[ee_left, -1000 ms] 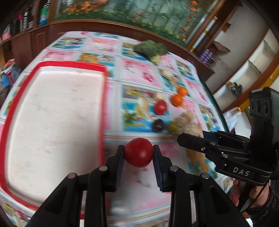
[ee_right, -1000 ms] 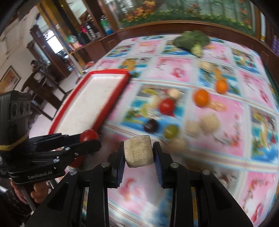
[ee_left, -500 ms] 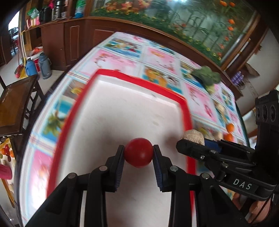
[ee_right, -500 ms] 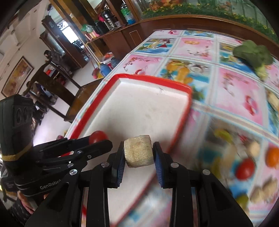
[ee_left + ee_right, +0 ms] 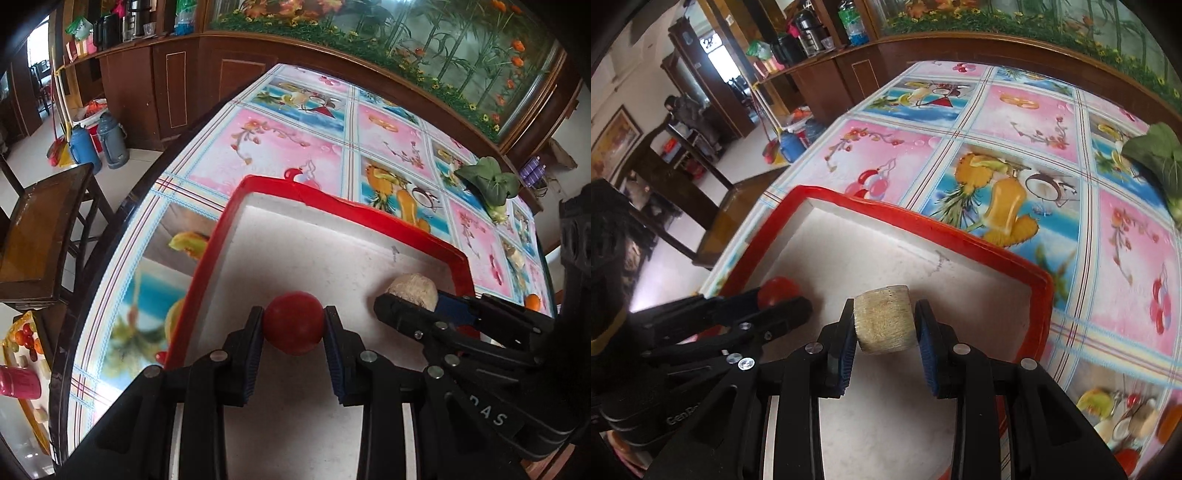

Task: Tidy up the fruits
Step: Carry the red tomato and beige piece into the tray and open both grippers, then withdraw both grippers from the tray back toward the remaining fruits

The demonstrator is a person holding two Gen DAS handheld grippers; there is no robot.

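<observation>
My left gripper (image 5: 294, 325) is shut on a red tomato (image 5: 294, 322) and holds it over the white tray with a red rim (image 5: 332, 201). My right gripper (image 5: 885, 321) is shut on a beige, fibrous, cut fruit piece (image 5: 883, 318) over the same tray (image 5: 960, 229). In the left wrist view the right gripper (image 5: 410, 299) sits to the right with the beige piece (image 5: 413, 288). In the right wrist view the left gripper (image 5: 777, 295) sits to the left with the tomato (image 5: 777, 290).
A leafy green vegetable (image 5: 489, 184) lies on the patterned tablecloth beyond the tray. An orange (image 5: 533, 301) and other blurred fruits (image 5: 1137, 421) lie right of the tray. A wooden chair (image 5: 40, 229) stands beside the table's left edge.
Both grippers have swung left from the fruit pile to above the tray, each still holding its item. The tray now fills the lower part of both views.
</observation>
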